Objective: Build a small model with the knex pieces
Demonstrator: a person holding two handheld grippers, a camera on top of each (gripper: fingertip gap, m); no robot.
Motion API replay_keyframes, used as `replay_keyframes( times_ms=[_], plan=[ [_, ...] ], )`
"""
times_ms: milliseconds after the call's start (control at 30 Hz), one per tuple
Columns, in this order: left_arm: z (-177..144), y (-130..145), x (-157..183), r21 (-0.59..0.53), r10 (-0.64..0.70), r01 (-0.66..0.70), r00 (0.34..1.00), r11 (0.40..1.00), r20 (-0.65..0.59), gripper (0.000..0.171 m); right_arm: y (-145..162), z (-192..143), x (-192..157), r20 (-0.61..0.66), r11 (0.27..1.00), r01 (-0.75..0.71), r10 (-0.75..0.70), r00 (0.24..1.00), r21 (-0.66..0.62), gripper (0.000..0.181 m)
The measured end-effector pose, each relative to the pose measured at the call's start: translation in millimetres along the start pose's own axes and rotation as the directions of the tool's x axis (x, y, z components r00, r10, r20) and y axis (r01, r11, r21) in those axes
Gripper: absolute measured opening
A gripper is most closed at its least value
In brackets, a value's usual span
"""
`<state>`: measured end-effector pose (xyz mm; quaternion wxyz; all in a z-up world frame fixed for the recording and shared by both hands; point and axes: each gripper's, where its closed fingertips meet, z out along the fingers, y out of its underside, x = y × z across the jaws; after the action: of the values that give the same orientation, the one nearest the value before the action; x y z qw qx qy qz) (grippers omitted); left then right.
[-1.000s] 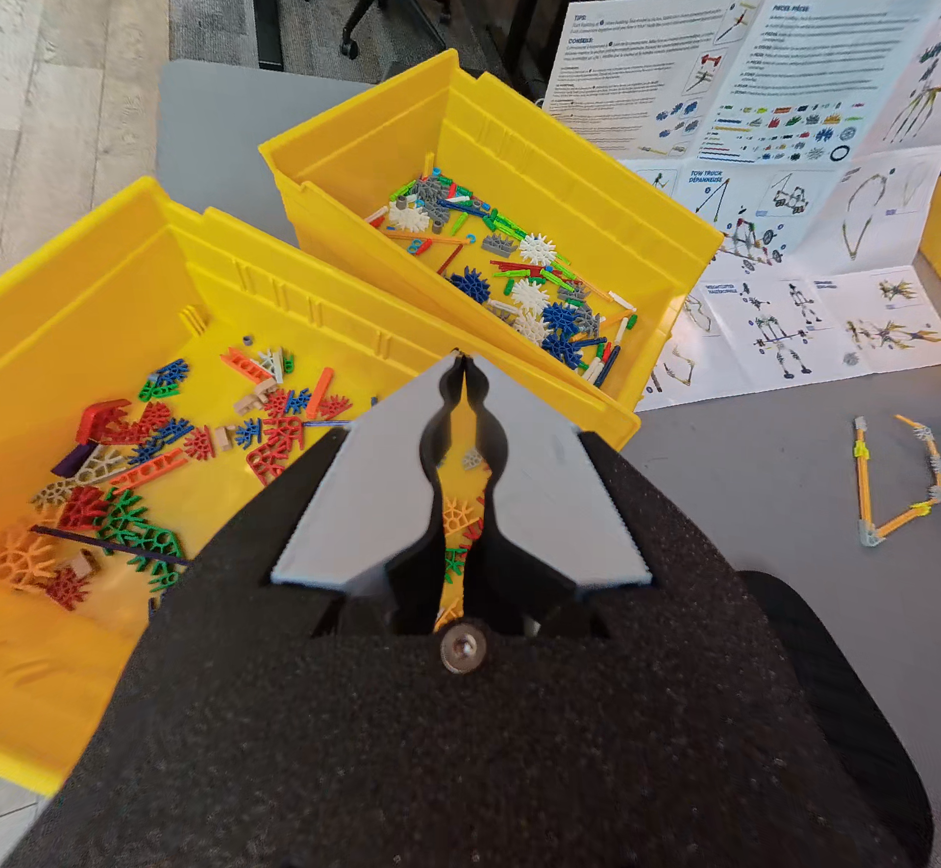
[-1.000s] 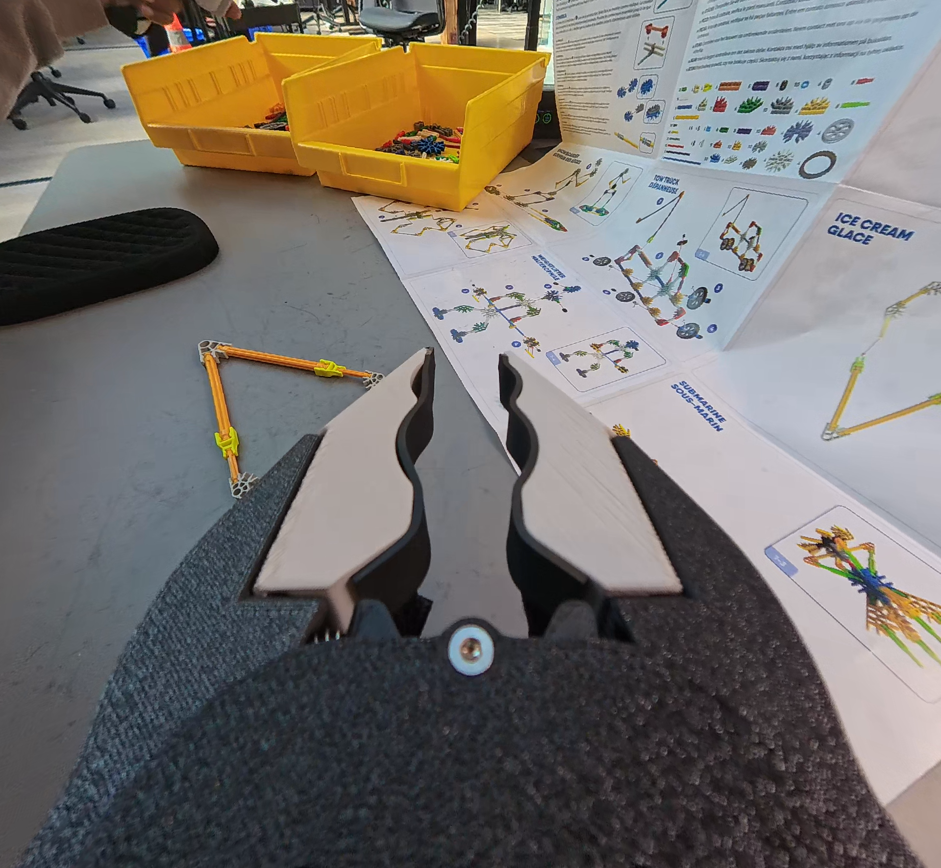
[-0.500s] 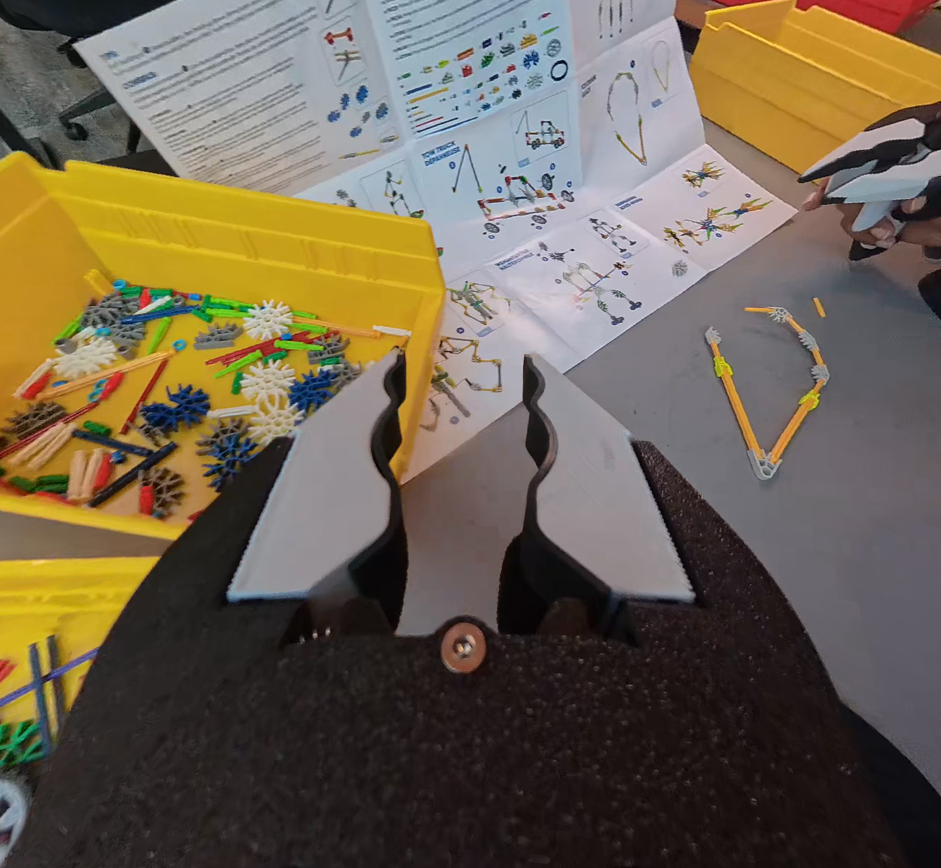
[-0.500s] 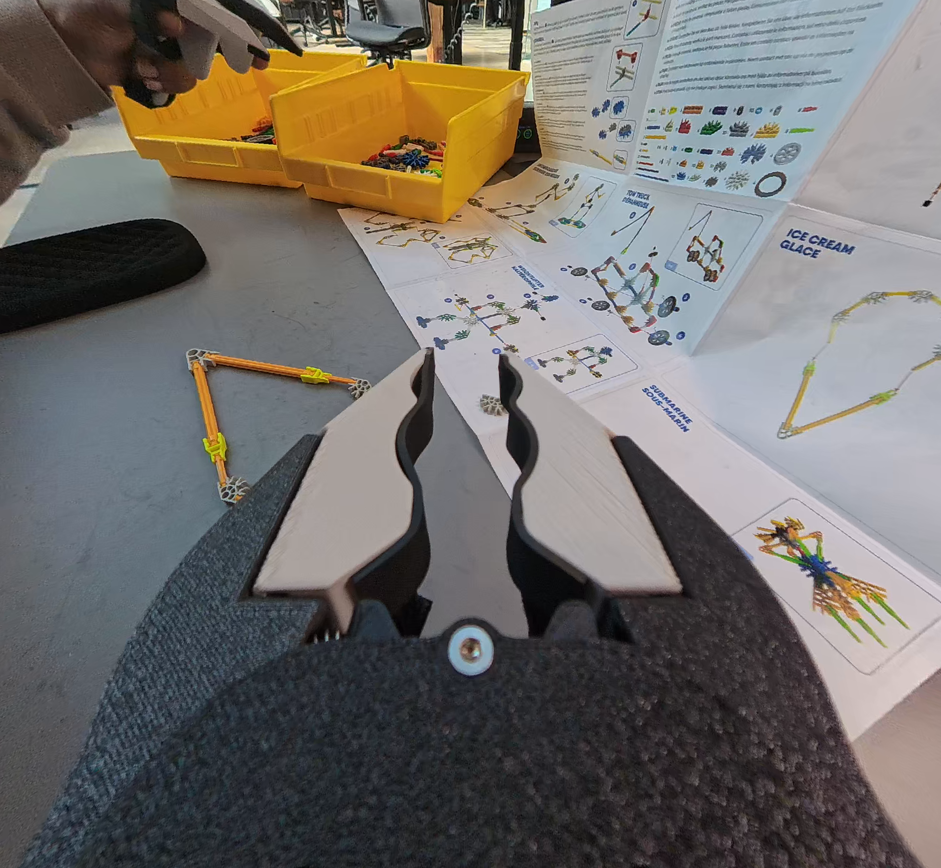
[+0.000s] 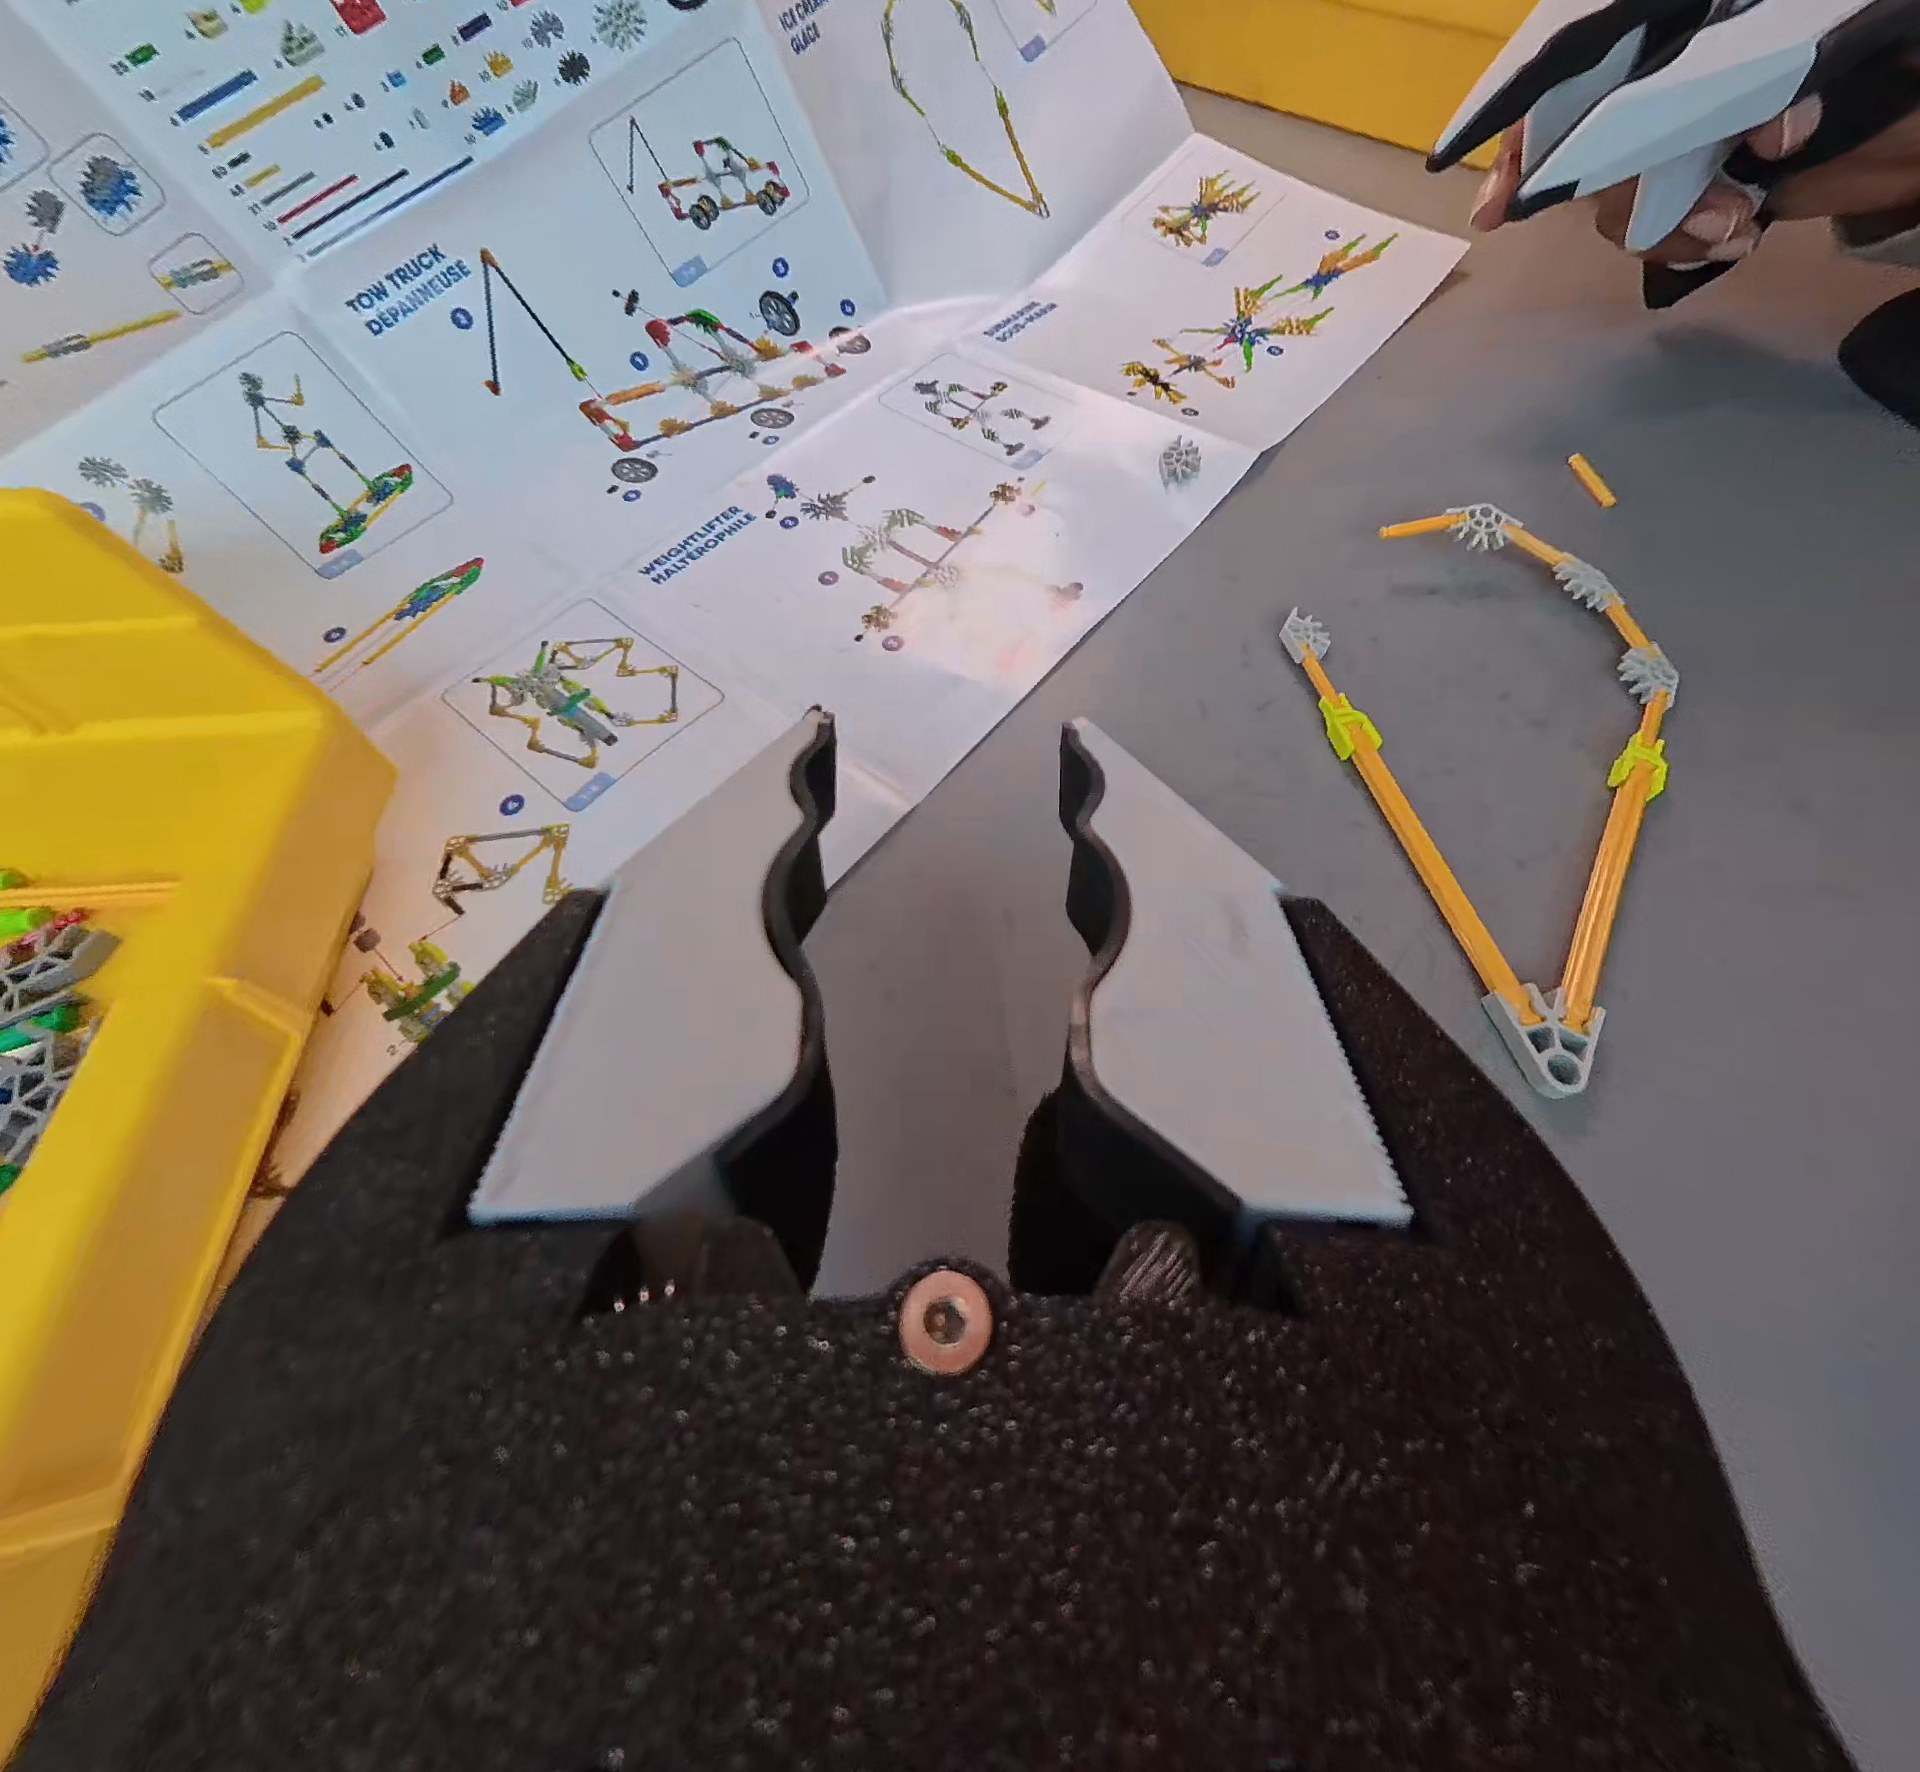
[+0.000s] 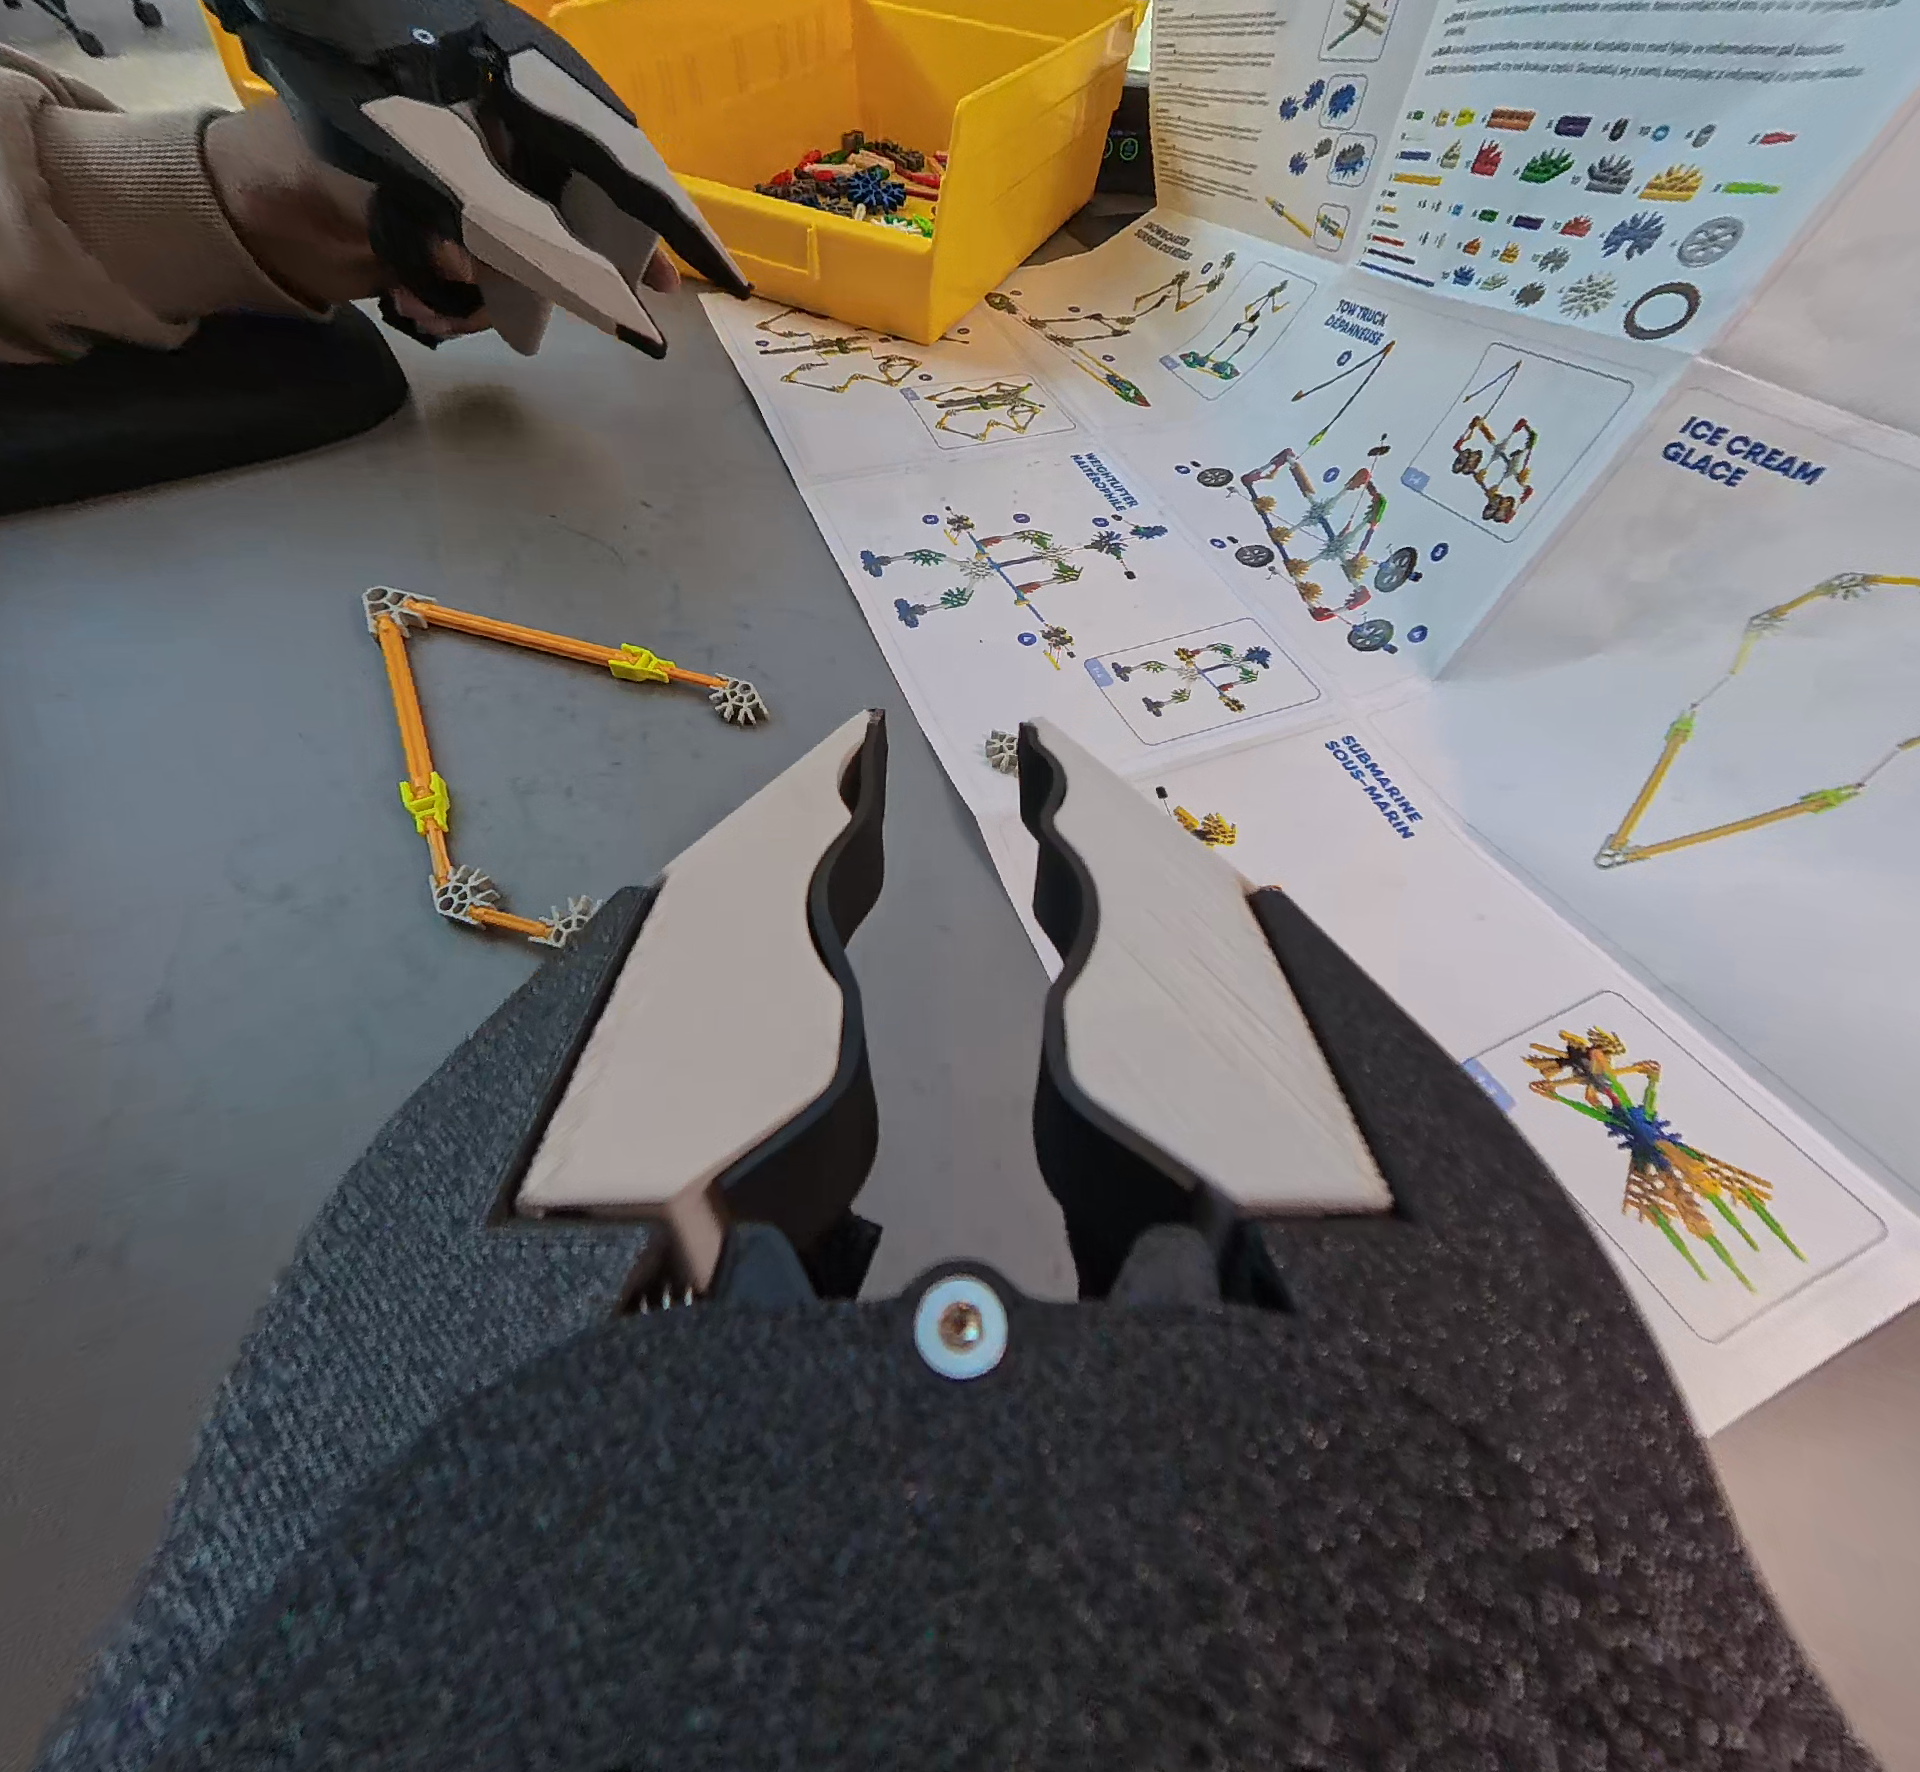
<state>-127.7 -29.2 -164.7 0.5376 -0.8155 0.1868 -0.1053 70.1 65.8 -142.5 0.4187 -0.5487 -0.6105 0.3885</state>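
Two grippers hover over the grey table, both empty. The left gripper has its fingers spread wide, above the near edge of the folded instruction sheet and just right of a yellow bin of small coloured parts. The right gripper has its fingers parted by a narrower gap, over the table edge of the same sheet, with a loose grey connector lying just beyond its tips.

Between them on the table lies a partly built frame of orange rods: two long sides meeting at a grey corner piece, grey connectors along one end, the loop not closed. A short orange rod lies apart, beyond the open end. Nothing lies between either gripper and the frame.
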Motion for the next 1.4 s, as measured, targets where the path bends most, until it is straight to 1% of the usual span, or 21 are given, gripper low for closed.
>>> replay_keyframes(
  times_ms=[133, 200, 267, 333, 400, 500, 633, 667, 700, 733, 833, 900, 1000, 1067, 1133, 1167, 1200, 1267, 1300, 1333, 1400],
  plan=[
    [10, 16, 13, -0.055, 0.027, -0.028, 0.999, 0.998, -0.024, 0.042, 8, 6, -1, -0.001, 0.999, 0.01, -0.01, 1.0, -0.038, 0.024],
    [17, 14, 18, -0.061, 0.046, -0.048, 0.998, 0.997, -0.034, 0.039, 14, 11, 0, -0.002, 0.998, 0.011, -0.011, 1.0, -0.068, 0.024],
    [32, 3, 27, -0.056, 0.033, -0.037, 0.997, 0.998, -0.073, 0.037, 17, 18, 1, 0.005, 0.997, -0.003, 0.004, 1.0, -0.083, 0.024],
    [56, -9, 38, -0.073, 0.006, -0.014, 0.994, 0.997, -0.109, 0.034, 18, 24, 1, 0.01, 0.995, -0.013, 0.015, 1.0, -0.102, 0.024],
    [86, -15, 49, -0.111, 0.013, -0.03, 0.989, 0.993, -0.148, 0.034, 16, 26, 2, 0.008, 0.995, -0.014, 0.014, 1.0, -0.095, 0.024],
    [130, -16, 61, -0.195, 0.064, -0.098, 0.982, 0.976, -0.177, 0.034, 18, 20, 2, -0.011, 0.996, -0.011, 0.01, 1.0, -0.09, 0.024],
    [167, -18, 74, -0.259, 0.072, -0.13, 0.972, 0.957, -0.222, 0.034, 18, 8, 5, -0.039, 0.997, 0.001, -0.004, 0.999, -0.077, 0.023],
    [173, -17, 76, -0.27, 0.077, -0.139, 0.971, 0.953, -0.227, 0.034, 17, 8, 5, -0.037, 0.997, -0.002, 0.0, 0.999, -0.075, 0.023],
    [177, -13, 77, -0.291, 0.087, -0.155, 0.969, 0.944, -0.233, 0.029, 16, 8, 4, -0.031, 0.997, -0.003, 0.001, 1.0, -0.073, 0.023],
    [179, -16, 82, -0.275, 0.079, -0.151, 0.963, 0.949, -0.258, 0.014, 16, 9, 3, -0.025, 0.997, 0.002, -0.004, 1.0, -0.074, 0.023],
    [172, -15, 82, -0.282, 0.128, -0.202, 0.957, 0.938, -0.26, 0.013, 17, 8, 0, -0.024, 0.995, 0.039, -0.042, 0.999, -0.092, 0.023],
    [155, -23, 76, -0.251, 0.144, -0.204, 0.961, 0.946, -0.238, 0.012, 13, 6, 0, -0.029, 0.995, 0.049, -0.052, 0.998, -0.083, 0.023],
    [107, -47, 39, -0.195, 0.18, -0.196, 0.979, 0.961, -0.098, 0.012, 6, -2, 6, -0.059, 0.997, 0.05, -0.054, 0.997, -0.059, 0.023],
    [57, -63, -4, -0.173, 0.164, -0.15, 0.984, 0.973, 0.067, 0.013, 2, -7, 12, -0.08, 0.998, 0.046, -0.05, 0.996, -0.05, 0.023],
    [-10, -74, -60, -0.127, 0.103, -0.069, 0.952, 0.99, 0.29, 0.013, 1, -11, 16, -0.093, 0.998, 0.045, -0.049, 0.994, -0.045, 0.023],
    [-48, -75, -89, -0.093, 0.055, -0.018, 0.912, 0.996, 0.407, 0.013, 0, -11, 17, -0.097, 0.998, 0.045, -0.049, 0.994, -0.044, 0.023],
    [-89, -70, -119, -0.071, 0.013, 0.029, 0.85, 0.997, 0.527, 0.013, 0, -11, 17, -0.098, 0.998, 0.044, -0.048, 0.994, -0.044, 0.023],
    [-169, -44, -172, -0.062, -0.047, 0.134, 0.683, 0.989, 0.729, 0.013, 1, -10, 16, -0.093, 0.998, 0.045, -0.049, 0.994, -0.049, 0.023],
    [-202, -27, -191, -0.052, -0.077, 0.193, 0.606, 0.98, 0.792, 0.013, 2, -9, 15, -0.092, 0.997, 0.048, -0.052, 0.994, -0.054, 0.023],
    [-227, -8, -205, -0.044, -0.111, 0.26, 0.551, 0.965, 0.827, 0.014, 3, -8, 15, -0.091, 0.997, 0.052, -0.058, 0.994, -0.059, 0.023],
    [-260, 28, -224, -0.03, -0.156, 0.364, 0.47, 0.931, 0.869, 0.015, 6, -7, 14, -0.091, 0.996, 0.06, -0.067, 0.994, -0.072, 0.023]
  ],
)
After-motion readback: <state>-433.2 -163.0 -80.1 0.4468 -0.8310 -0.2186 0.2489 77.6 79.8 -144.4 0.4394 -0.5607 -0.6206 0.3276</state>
